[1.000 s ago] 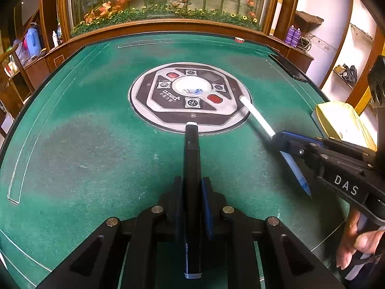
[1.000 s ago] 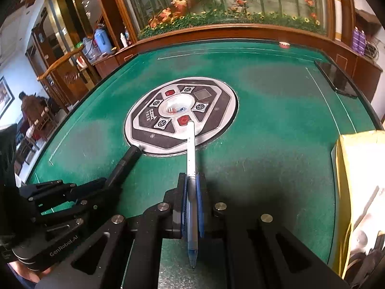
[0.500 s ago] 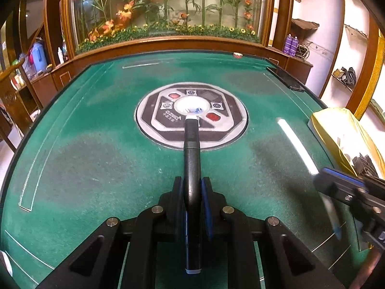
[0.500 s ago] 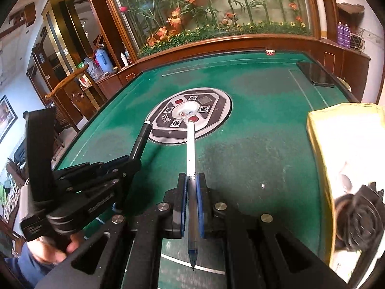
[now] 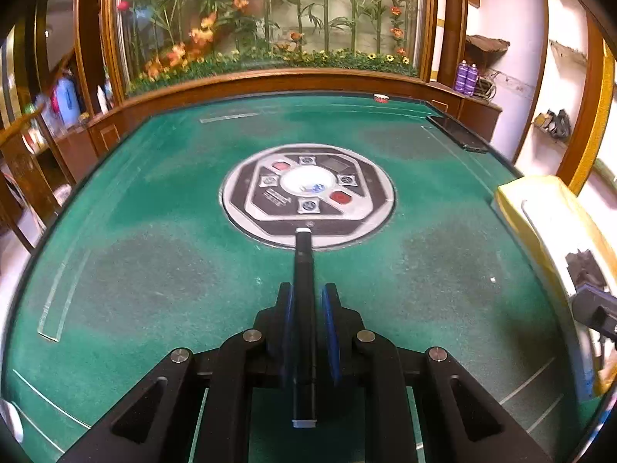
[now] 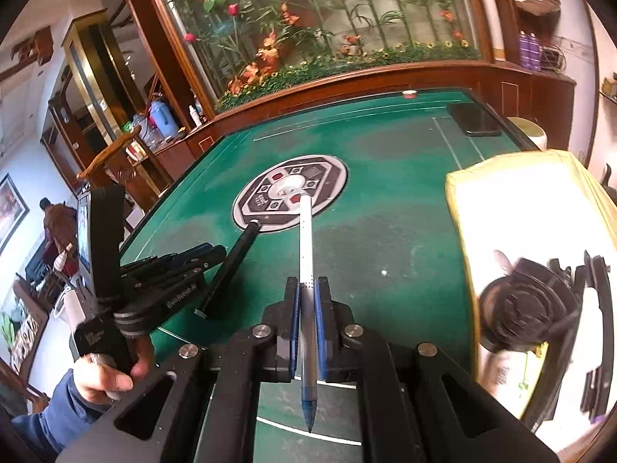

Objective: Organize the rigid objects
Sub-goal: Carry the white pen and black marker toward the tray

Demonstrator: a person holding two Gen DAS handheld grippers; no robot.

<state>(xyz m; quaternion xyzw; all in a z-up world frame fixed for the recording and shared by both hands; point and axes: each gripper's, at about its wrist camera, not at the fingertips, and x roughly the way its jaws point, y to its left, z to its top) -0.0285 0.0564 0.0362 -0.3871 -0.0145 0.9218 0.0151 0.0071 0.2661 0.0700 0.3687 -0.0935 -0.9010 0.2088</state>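
While each claw [image 5: 307, 301] [image 6: 307, 293] clamps a pen [image 5: 304, 308] [image 6: 306, 270], blurred dark objects [image 6: 528, 305] in the yellow bin [image 6: 459, 200] stay unidentifiable.

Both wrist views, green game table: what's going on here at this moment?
A person holds a gripper in each hand above the green table. The left gripper is shut on a black marker, and the right gripper is shut on a white pen. A yellow bag holding other items sits at the table's right edge. Neither pen has been put down yet.
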